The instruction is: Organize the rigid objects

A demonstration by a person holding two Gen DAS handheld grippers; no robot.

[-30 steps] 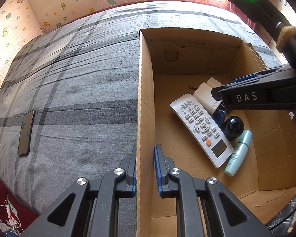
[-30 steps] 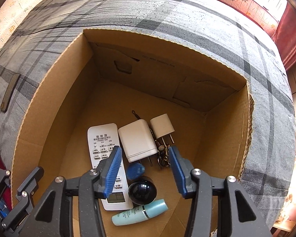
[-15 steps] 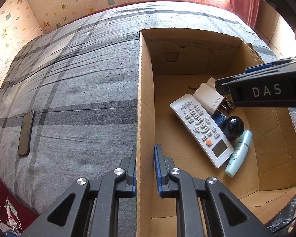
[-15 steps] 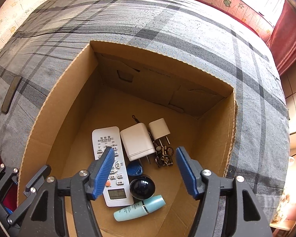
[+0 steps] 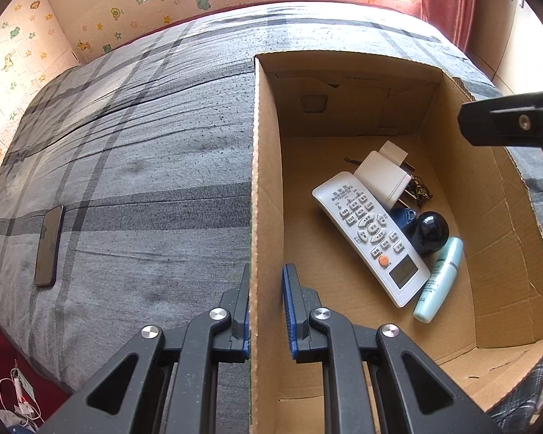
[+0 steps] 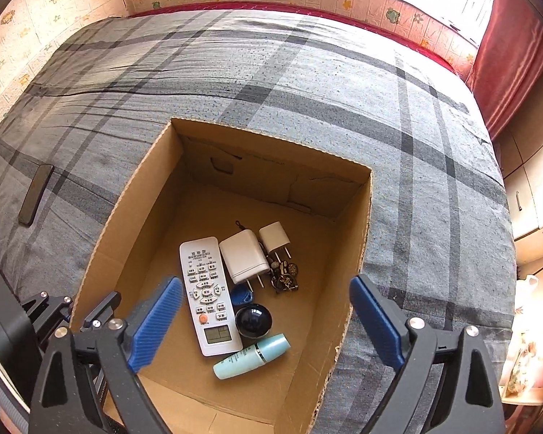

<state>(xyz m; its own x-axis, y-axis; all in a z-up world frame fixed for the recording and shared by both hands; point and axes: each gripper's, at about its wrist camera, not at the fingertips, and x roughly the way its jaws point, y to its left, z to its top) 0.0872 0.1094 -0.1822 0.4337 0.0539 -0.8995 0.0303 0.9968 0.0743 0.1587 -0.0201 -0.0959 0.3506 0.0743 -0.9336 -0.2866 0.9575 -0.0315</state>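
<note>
Right hand-held gripper (image 6: 266, 322), spread wide and empty above the cardboard box (image 6: 123, 213), is farther from the phone (image 6: 36, 195) lying lengthwise near the bed's (image 6: 307, 83) left edge than the left hand-held gripper (image 5: 266, 311), clamped on the box's left wall.

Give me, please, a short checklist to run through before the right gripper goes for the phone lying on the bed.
1. Left gripper holding the cardboard box by its left wall: ok, one finger on each side of the wall.
2. Right gripper empty and open: ok, fingers spread wide above the box.
3. Phone reachable on the bedspread: ok, it lies flat to the left of the box with nothing on it.
4. Room left in the box: ok, bare cardboard to the left of the remote control.
5. Items already inside settled: ok, the remote, chargers and lotion bottle lie on the bottom.
6. Phone's screen side: cannot tell.
</note>
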